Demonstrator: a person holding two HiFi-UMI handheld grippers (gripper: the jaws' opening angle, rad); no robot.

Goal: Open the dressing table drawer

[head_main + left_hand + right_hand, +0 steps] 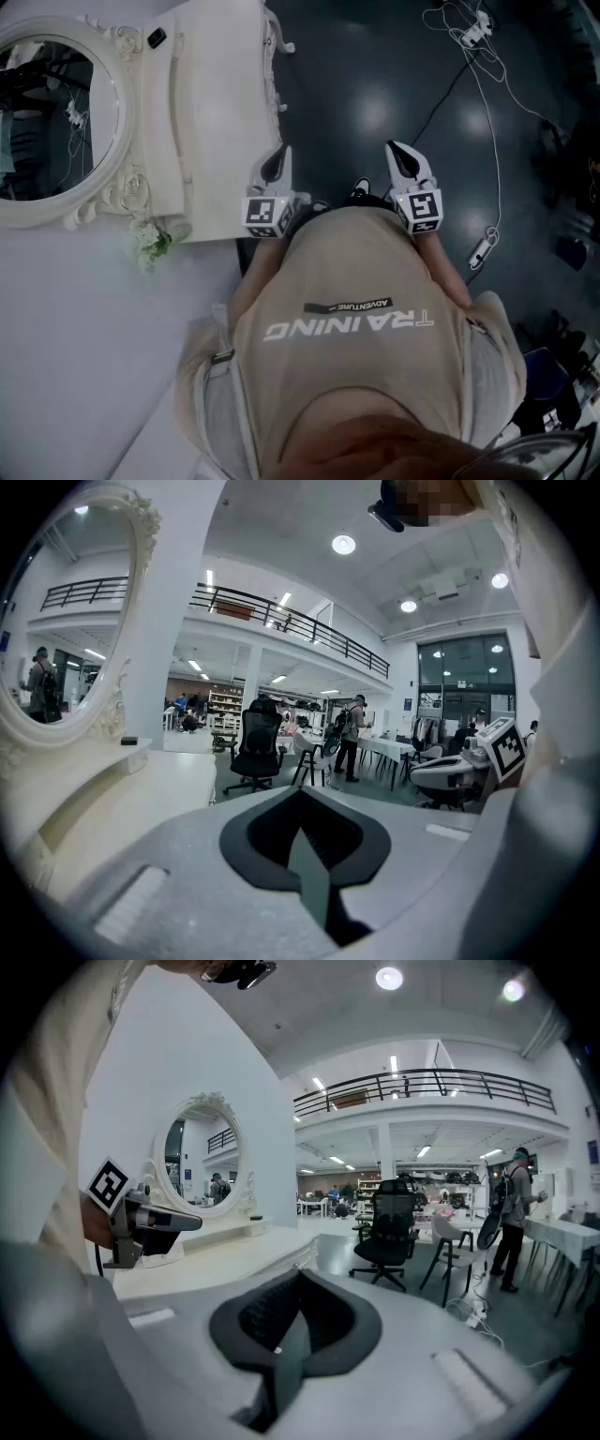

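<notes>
The white dressing table [220, 103] with its oval mirror [47, 122] stands at the upper left of the head view. Its carved front edge [272, 56] faces the dark floor, and no drawer front shows plainly. My left gripper [275, 167] hovers shut just off the table's near corner and holds nothing. My right gripper [403, 159] hangs shut over the floor further right, also with nothing in it. In the left gripper view the shut left gripper [298, 799] points past the tabletop [122, 799]. In the right gripper view the shut right gripper [298, 1288] has the table [234, 1255] on its left.
White flowers [150, 239] lie by the table's near end. Cables [478, 75] and a power strip [480, 251] trail across the floor at right. A black office chair [258, 747] and a standing person [352, 733] are farther off in the hall.
</notes>
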